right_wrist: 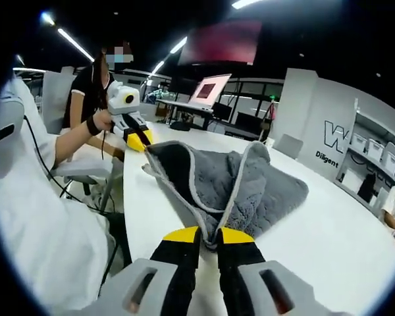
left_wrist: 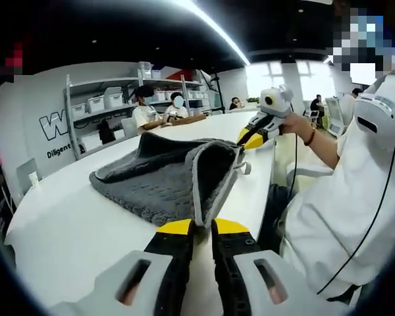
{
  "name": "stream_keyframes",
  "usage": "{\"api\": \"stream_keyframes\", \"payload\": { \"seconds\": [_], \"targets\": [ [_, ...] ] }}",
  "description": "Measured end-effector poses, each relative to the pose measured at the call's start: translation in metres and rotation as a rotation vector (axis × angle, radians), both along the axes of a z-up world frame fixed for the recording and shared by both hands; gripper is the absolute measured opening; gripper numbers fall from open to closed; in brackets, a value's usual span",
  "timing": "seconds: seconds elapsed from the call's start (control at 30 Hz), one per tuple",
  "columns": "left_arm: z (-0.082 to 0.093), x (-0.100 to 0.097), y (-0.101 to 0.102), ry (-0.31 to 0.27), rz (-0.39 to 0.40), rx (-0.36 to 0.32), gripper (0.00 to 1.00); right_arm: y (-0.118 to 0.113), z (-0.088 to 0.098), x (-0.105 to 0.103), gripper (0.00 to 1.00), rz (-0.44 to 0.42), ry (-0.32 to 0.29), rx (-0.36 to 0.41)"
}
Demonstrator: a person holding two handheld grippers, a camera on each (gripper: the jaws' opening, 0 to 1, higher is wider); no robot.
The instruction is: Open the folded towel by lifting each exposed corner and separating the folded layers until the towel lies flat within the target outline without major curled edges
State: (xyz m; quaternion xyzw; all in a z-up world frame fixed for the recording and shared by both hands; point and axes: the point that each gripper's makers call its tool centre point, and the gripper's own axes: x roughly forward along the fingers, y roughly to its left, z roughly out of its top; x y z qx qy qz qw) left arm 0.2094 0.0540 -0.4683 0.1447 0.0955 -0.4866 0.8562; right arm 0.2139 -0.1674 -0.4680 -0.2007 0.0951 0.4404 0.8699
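Left gripper view: the left gripper [left_wrist: 202, 227] stood with its yellow-tipped jaws clenched on the pale hemmed edge of the grey towel [left_wrist: 164, 181]. The towel lay on the white table [left_wrist: 72, 224], near its edge beside the person [left_wrist: 342, 197], and the seized edge was raised so that the upper layer stood up in a fold above the rest. At the towel's far corner the right gripper [left_wrist: 249, 141], held in the person's hand [left_wrist: 293, 125], met the cloth.

Right gripper view: the right gripper [right_wrist: 209, 238] was likewise clenched on the towel's [right_wrist: 250, 187] hem, the jaws nearly together with the cloth pinched between them. The lifted layer rose as a curled flap, its light border running up from the jaws. The left gripper [right_wrist: 139, 139] touched the far corner of the towel above the table [right_wrist: 329, 243]. Shelves [left_wrist: 112, 105] with white bins stood along the wall behind seated people [left_wrist: 159, 112], and an open laptop [right_wrist: 207, 89] rested on a further desk.
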Motion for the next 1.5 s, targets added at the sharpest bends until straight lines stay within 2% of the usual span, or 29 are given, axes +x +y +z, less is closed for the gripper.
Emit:
{"api": "stream_keyframes", "payload": {
  "seconds": [0.1, 0.23, 0.47, 0.67, 0.8, 0.87, 0.93, 1.03, 1.23, 1.33, 1.4, 1.43, 1.5],
  "targets": [
    [0.004, -0.002, -0.001, -0.011, -0.008, -0.011, 0.10, 0.001, 0.005, -0.001, 0.05, -0.001, -0.009, 0.012],
    [0.014, -0.005, -0.002, -0.017, -0.015, -0.061, 0.09, 0.003, 0.012, -0.004, 0.06, 0.000, -0.023, 0.016],
    [0.018, -0.003, -0.001, -0.015, -0.006, -0.083, 0.10, 0.010, 0.023, -0.009, 0.06, 0.014, -0.049, 0.033],
    [0.024, 0.000, -0.003, -0.018, -0.002, -0.131, 0.10, 0.015, 0.030, -0.007, 0.05, 0.016, -0.059, 0.049],
    [0.027, 0.002, -0.007, -0.019, 0.000, -0.147, 0.11, 0.017, 0.031, -0.002, 0.11, 0.002, -0.072, 0.038],
    [0.030, 0.005, -0.008, -0.021, 0.011, -0.159, 0.13, 0.018, 0.032, 0.001, 0.11, -0.011, -0.073, 0.037],
    [0.040, 0.010, -0.009, -0.006, 0.030, -0.233, 0.15, 0.023, 0.038, 0.002, 0.11, -0.003, -0.081, 0.051],
    [0.045, 0.013, -0.009, 0.009, 0.023, -0.277, 0.14, 0.023, 0.041, 0.004, 0.11, -0.011, -0.093, 0.055],
    [0.050, 0.018, -0.010, 0.005, 0.043, -0.294, 0.16, 0.026, 0.043, 0.003, 0.11, -0.004, -0.092, 0.073],
    [0.052, 0.021, -0.012, 0.006, 0.050, -0.301, 0.15, 0.026, 0.043, 0.004, 0.11, -0.008, -0.088, 0.078],
    [0.050, 0.030, -0.012, 0.038, 0.068, -0.306, 0.14, 0.026, 0.043, 0.006, 0.12, -0.015, -0.092, 0.078],
    [0.051, 0.040, -0.010, 0.019, 0.106, -0.303, 0.14, 0.024, 0.041, 0.008, 0.12, -0.031, -0.088, 0.075],
    [0.053, 0.046, -0.018, 0.041, 0.084, -0.306, 0.16, 0.024, 0.041, 0.009, 0.12, -0.037, -0.088, 0.089]
  ]
}}
